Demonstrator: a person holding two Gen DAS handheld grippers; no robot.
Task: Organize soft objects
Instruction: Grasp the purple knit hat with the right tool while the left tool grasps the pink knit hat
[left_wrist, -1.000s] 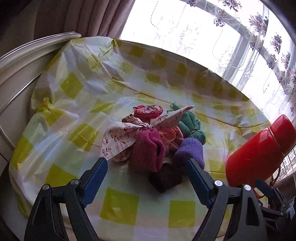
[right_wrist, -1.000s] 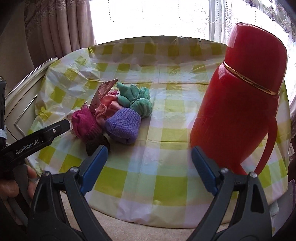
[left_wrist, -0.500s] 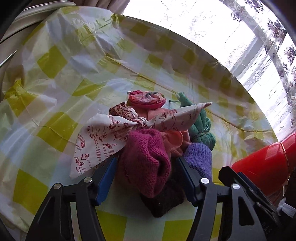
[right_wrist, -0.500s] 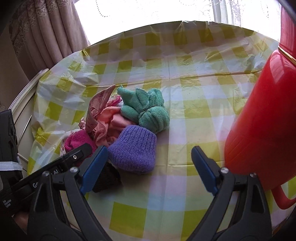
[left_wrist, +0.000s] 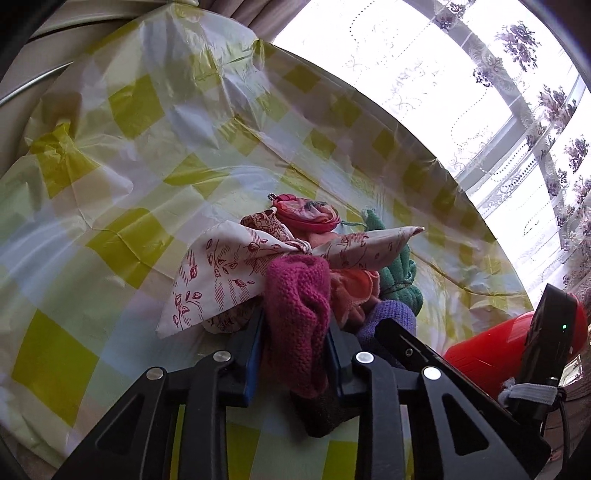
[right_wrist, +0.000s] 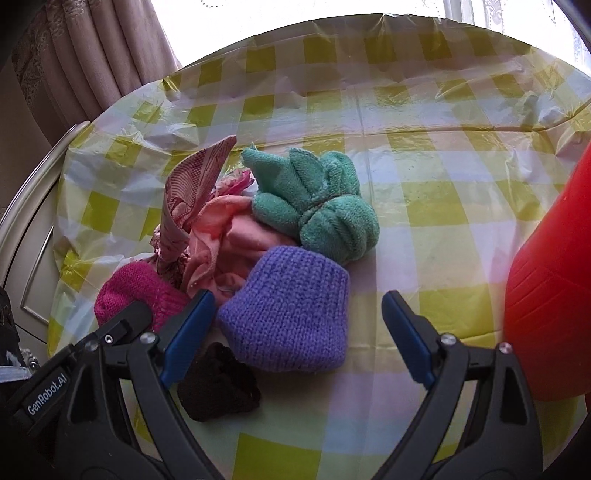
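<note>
Left wrist: my left gripper (left_wrist: 295, 354) has just been closing and its pads now press both sides of the magenta knit (left_wrist: 297, 317), at the near edge of the pile on the checked cloth (left_wrist: 122, 229).

Right wrist: my right gripper (right_wrist: 295, 332) stands wide, gripping nothing, with the purple knit (right_wrist: 291, 310) between its jaws, untouched. Green towel (right_wrist: 321, 206) lies just behind; red flask (right_wrist: 550, 288) at right.

red flask (right_wrist: 550, 280) at right on surface with yellow-check plastic cloth (right_wrist: 424, 155), brown curtain (right_wrist: 85, 62) far left, lace curtain (left_wrist: 517, 110)
</note>
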